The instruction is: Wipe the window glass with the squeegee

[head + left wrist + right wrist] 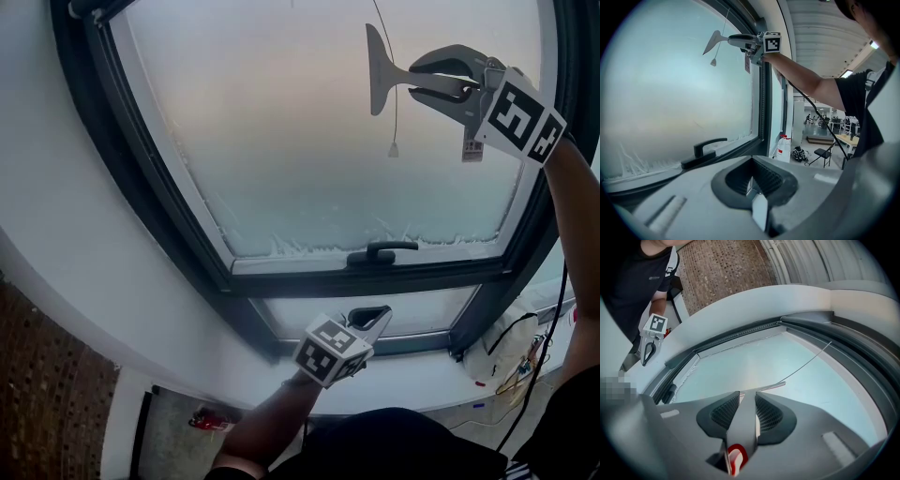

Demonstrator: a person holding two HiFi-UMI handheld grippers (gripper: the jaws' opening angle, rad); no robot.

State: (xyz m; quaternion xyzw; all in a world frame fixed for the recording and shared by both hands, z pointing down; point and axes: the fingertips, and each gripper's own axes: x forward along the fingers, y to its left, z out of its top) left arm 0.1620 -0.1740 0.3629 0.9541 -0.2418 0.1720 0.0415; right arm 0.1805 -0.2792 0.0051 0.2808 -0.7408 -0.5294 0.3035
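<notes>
Presently pinching squeegee [380, 70] handle in right gripper [424, 80] jaws, blade near upper right corner of window glass [281, 141]. Resting left gripper [373, 317] below lower edge, jaws pressed together, empty. Showing haze overall, frost [309, 246] lining lower edge; wiping seemingly barely starting, nearly all remaining.
</notes>
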